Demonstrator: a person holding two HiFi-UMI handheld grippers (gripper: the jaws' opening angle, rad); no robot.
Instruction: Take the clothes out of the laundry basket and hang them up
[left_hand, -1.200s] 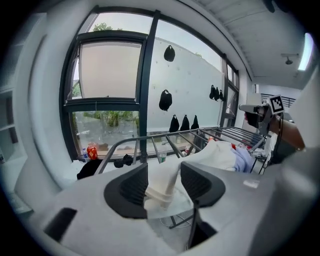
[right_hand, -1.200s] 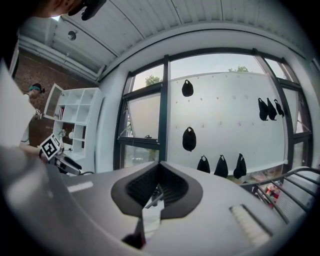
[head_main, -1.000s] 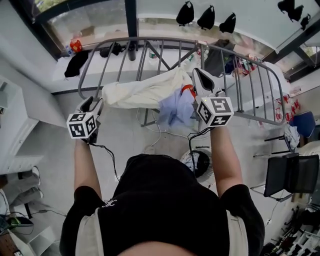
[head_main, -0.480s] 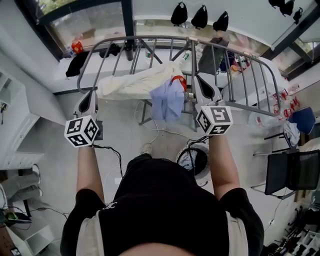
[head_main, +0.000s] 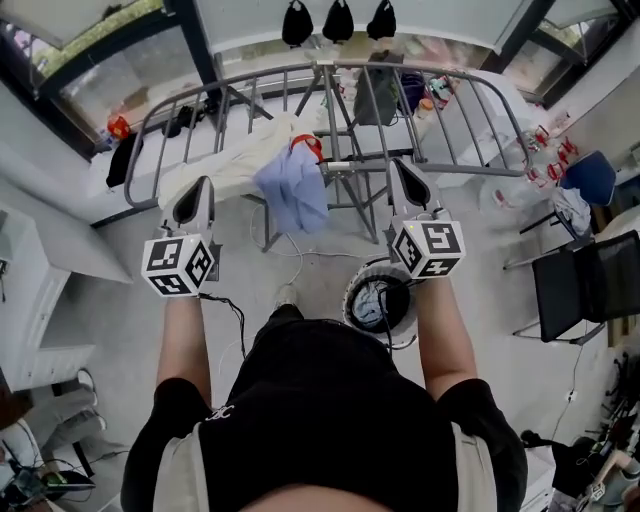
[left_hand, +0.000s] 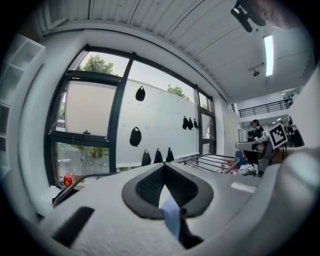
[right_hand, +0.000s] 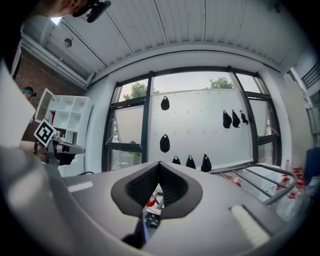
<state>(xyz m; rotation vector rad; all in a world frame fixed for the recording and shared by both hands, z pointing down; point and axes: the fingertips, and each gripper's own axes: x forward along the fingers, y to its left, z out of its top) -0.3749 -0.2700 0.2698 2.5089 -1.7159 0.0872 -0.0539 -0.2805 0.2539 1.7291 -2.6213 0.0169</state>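
A grey drying rack (head_main: 460, 110) stands ahead of me. A cream garment (head_main: 225, 165) lies draped over its left rails, with a light blue garment (head_main: 293, 188) hanging beside it under a red clip-like thing (head_main: 306, 146). The round laundry basket (head_main: 378, 300) sits on the floor below my right arm, with dark and pale cloth inside. My left gripper (head_main: 197, 188) (left_hand: 164, 167) is shut and empty, held just in front of the cream garment's left end. My right gripper (head_main: 399, 168) (right_hand: 159, 165) is shut and empty, in front of the rack's middle legs.
A black chair (head_main: 585, 290) stands at the right and a white shelf unit (head_main: 40, 260) at the left. Cables (head_main: 225, 310) trail across the floor. Dark items (head_main: 338, 20) hang at the window, and a dark garment (head_main: 120, 160) lies on the ledge.
The left gripper's jaws have shut with nothing in them. Both grippers have drawn back from the rack. The cream and blue garments stay draped there. The basket has come into view.
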